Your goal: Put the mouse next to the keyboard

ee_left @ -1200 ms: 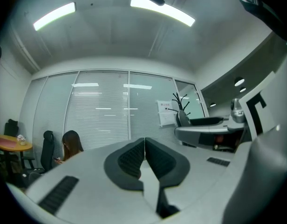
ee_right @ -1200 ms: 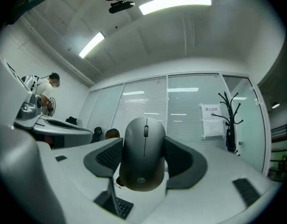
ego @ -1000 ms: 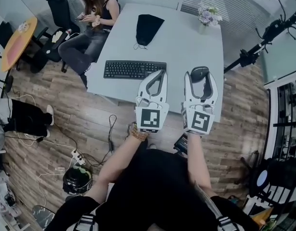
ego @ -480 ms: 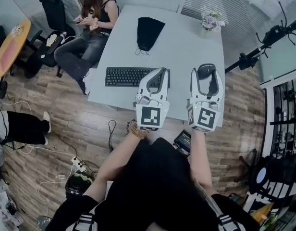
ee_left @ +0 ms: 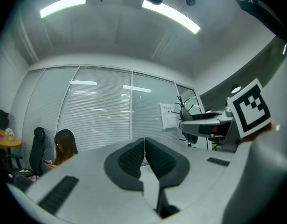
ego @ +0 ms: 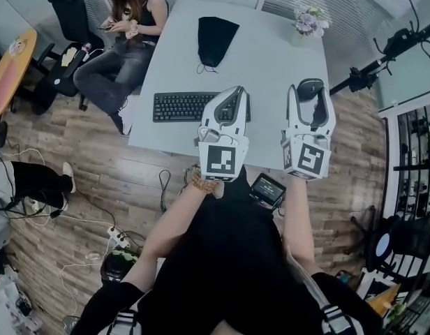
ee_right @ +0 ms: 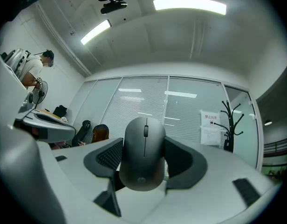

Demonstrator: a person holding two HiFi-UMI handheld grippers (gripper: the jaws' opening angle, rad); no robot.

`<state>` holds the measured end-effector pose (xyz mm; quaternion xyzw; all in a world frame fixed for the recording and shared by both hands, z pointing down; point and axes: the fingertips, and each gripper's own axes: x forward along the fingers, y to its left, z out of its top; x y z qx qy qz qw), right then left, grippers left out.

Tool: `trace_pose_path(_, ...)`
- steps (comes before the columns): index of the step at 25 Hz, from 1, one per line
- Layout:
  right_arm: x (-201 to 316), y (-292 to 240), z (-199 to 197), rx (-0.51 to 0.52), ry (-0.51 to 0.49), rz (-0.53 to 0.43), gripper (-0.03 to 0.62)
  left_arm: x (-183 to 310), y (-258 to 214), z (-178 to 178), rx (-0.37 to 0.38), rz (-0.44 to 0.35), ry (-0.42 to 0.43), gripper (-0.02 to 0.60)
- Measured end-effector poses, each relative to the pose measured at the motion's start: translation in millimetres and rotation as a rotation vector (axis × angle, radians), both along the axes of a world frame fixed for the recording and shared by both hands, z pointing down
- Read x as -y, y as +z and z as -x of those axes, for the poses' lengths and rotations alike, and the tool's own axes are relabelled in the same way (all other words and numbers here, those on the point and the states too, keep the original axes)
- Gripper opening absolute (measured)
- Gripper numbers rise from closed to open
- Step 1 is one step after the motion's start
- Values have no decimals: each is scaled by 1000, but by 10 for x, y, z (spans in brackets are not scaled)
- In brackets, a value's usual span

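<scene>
A black keyboard (ego: pixel 190 107) lies near the front edge of the white table (ego: pixel 271 61). My right gripper (ego: pixel 310 98) is shut on a dark grey mouse (ego: pixel 310 89) and holds it above the table's right front part, to the right of the keyboard. In the right gripper view the mouse (ee_right: pixel 143 153) sits between both pads of the gripper (ee_right: pixel 144 158), its wheel facing the camera. My left gripper (ego: pixel 234 98) hangs over the keyboard's right end. Its jaws are shut with nothing between them, as the left gripper view shows (ee_left: pixel 144 143).
A black bag (ego: pixel 215 37) lies at the table's far middle and a flower vase (ego: pixel 309 21) stands at the far right corner. A person (ego: pixel 128 19) sits at the table's left side. A stand (ego: pixel 382 54) rises to the right. Cables (ego: pixel 159 187) run on the wooden floor.
Both grippers have moved forward over the table. The left one now covers the keyboard's right end, and the right one has carried the mouse further from me.
</scene>
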<state>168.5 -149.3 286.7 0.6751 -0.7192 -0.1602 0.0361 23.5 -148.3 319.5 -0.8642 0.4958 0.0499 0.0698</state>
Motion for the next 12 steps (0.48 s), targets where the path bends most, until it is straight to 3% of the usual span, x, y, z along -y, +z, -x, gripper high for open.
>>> trace_pose_path(12, 341, 18, -40, -20, -35, -14, 278, 295, 16, -112, 9, -29, -17, 12)
